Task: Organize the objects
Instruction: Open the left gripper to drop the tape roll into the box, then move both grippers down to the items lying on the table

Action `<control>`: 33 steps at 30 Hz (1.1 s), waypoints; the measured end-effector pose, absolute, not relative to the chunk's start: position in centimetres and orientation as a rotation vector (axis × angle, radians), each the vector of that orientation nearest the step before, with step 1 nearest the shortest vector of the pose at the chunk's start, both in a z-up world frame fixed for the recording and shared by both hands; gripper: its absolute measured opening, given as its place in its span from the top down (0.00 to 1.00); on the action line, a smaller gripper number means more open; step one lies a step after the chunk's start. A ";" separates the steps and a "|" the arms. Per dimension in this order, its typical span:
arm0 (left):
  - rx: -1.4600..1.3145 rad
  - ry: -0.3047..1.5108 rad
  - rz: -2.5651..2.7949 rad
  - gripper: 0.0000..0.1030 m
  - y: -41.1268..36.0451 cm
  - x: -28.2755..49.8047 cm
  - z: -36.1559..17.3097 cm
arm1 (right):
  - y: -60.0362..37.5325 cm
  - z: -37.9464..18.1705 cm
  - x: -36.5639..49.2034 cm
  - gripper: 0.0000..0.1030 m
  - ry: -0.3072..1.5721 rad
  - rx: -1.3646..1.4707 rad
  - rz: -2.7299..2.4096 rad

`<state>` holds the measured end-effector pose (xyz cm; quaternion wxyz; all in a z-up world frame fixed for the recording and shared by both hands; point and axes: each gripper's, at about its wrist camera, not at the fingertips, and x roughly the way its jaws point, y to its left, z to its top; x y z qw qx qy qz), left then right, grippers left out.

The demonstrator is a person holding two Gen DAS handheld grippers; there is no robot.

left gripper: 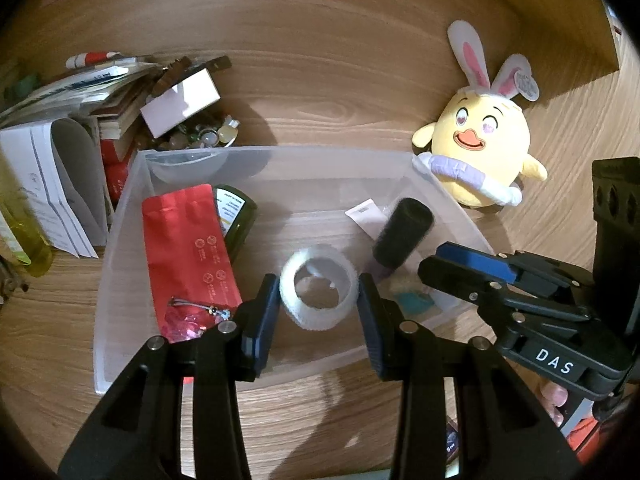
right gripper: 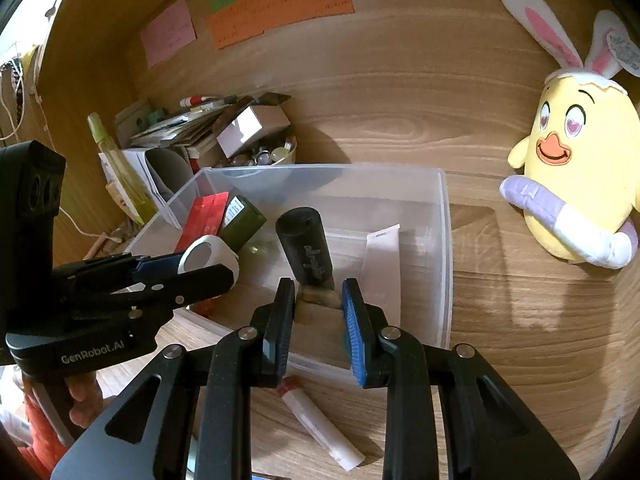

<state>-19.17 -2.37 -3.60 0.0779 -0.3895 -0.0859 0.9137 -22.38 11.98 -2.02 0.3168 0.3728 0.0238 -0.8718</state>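
Left gripper (left gripper: 318,302): its pads are pinched on a white roll of tape (left gripper: 319,287), held over the near half of the clear bin (left gripper: 120,240); in the right wrist view the same roll (right gripper: 208,258) is seen clamped at the tips of the left gripper (right gripper: 216,268).
Right gripper (right gripper: 318,300): its jaws are closed on the tan lower end of a black-capped cylinder (right gripper: 306,246), which is carried tilted above the bin's near right part; the black cap points away from the camera.
Hand: part of a hand (right gripper: 82,398) is seen under the left gripper's body.
White tube (right gripper: 324,426): laid on the wooden desktop (right gripper: 520,320), outside the bin, just beside its near wall and below the right gripper.
Bin contents: a red foil pouch (left gripper: 188,252) is laid along the left side, with a dark green bottle (left gripper: 236,220) beside it; a small pink trinket (left gripper: 188,322) is seen at the pouch's near end; a white flat packet (right gripper: 384,240) is laid on the bin floor to the right.
Left of the bin: white cartons (left gripper: 60,184), stacked booklets and a small white box (left gripper: 182,104) are piled together.
Plush chick (left gripper: 484,136): placed on the desktop beyond the bin's far right corner, rabbit ears upright.
Back panel: orange (right gripper: 280,4), green and pink paper notes are stuck on it.
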 end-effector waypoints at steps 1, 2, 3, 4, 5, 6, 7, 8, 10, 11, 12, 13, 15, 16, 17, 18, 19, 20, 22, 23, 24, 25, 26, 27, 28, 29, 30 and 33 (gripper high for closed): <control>-1.165 -0.255 2.735 0.62 -2.3 -19.1 -3.6 | 12.0 -2.0 -22.4 0.78 0.061 0.985 -2.296; -1.165 -0.256 2.732 0.60 -2.3 -19.1 -3.5 | 11.9 -2.0 -22.4 0.78 0.066 0.988 -2.293; -1.163 -0.259 2.730 0.57 -2.3 -19.0 -3.5 | 11.9 -1.9 -22.3 0.78 0.071 0.986 -2.291; -1.160 -0.260 2.731 0.56 -2.3 -18.9 -3.4 | 11.9 -1.8 -22.2 0.75 0.079 0.983 -2.297; -1.158 -0.258 2.733 0.56 -2.2 -18.8 -3.3 | 11.8 -1.7 -22.1 0.72 0.085 0.978 -2.302; -1.154 -0.256 2.735 0.56 -2.2 -18.7 -3.2 | 11.8 -1.6 -21.9 0.70 0.090 0.970 -2.308; -1.151 -0.256 2.736 0.56 -2.1 -18.6 -3.1 | 11.9 -1.4 -21.8 0.67 0.095 0.963 -2.313; -1.147 -0.257 2.736 0.56 -2.1 -18.4 -2.9 | 12.0 -1.2 -21.6 0.67 0.099 0.955 -2.314; -1.134 -0.260 2.742 0.51 -2.2 -17.9 -2.5 | 12.2 -0.8 -21.2 0.65 0.103 0.938 -2.317; -1.127 -0.259 2.747 0.50 -2.2 -17.7 -2.3 | 12.3 -0.6 -21.0 0.64 0.106 0.928 -2.320; -1.116 -0.256 2.757 0.47 -2.3 -17.3 -2.1 | 12.4 -0.4 -20.7 0.63 0.109 0.919 -2.323; -1.110 -0.254 2.762 0.45 -2.4 -17.1 -1.9 | 12.5 -0.2 -20.4 0.62 0.115 0.909 -2.326; -1.093 -0.245 2.778 0.43 -2.5 -16.4 -1.5 | 12.8 0.2 -19.8 0.60 0.129 0.893 -2.333; -1.085 -0.242 2.784 0.40 -2.6 -16.0 -1.3 | 13.0 0.3 -19.4 0.59 0.137 0.885 -2.336; -1.082 -0.239 2.790 0.38 -2.7 -15.8 -1.2 | 13.2 0.5 -19.2 0.58 0.141 0.880 -2.335; -1.076 -0.236 2.799 0.35 -2.8 -15.5 -1.0 | 13.4 0.6 -18.9 0.57 0.147 0.875 -2.335; -1.073 -0.233 2.804 0.33 -2.8 -15.1 -1.0 | 13.6 0.6 -18.6 0.55 0.153 0.871 -2.337; -1.071 -0.229 2.808 0.33 -2.9 -14.8 -0.9 | 13.8 0.7 -18.2 0.53 0.160 0.868 -2.340; -1.076 -0.220 2.815 0.32 -3.0 -14.2 -0.9 | 14.3 0.7 -17.6 0.50 0.170 0.867 -2.347; -1.080 -0.216 2.816 0.32 -3.1 -13.8 -1.0 | 14.5 0.7 -17.4 0.49 0.172 0.869 -2.349; -1.090 -0.211 2.820 0.32 -3.2 -13.4 -1.2 | 14.7 0.6 -17.1 0.49 0.173 0.872 -2.349; -1.095 -0.209 2.825 0.32 -3.3 -13.1 -1.3 | 15.0 0.5 -16.9 0.48 0.171 0.879 -2.347; -1.105 -0.208 2.831 0.32 -3.5 -12.8 -1.5 | 15.2 0.4 -16.7 0.48 0.168 0.887 -2.344; -1.119 -0.207 2.831 0.32 -3.6 -12.5 -1.8 | 15.5 0.2 -16.4 0.48 0.165 0.899 -2.341; -1.130 -0.208 2.830 0.32 -3.7 -12.2 -2.0 | 15.7 -0.1 -16.1 0.48 0.163 0.915 -2.338; -1.147 -0.210 2.832 0.32 -3.9 -11.8 -2.4 | 15.9 -0.3 -15.9 0.48 0.163 0.924 -2.335; -1.158 -0.209 2.832 0.32 -4.0 -11.5 -2.6 | 16.1 -0.6 -15.6 0.48 0.164 0.936 -2.331; -1.193 -0.215 2.829 0.32 -4.3 -10.3 -3.4 | 16.6 -1.6 -14.7 0.47 0.165 0.981 -2.319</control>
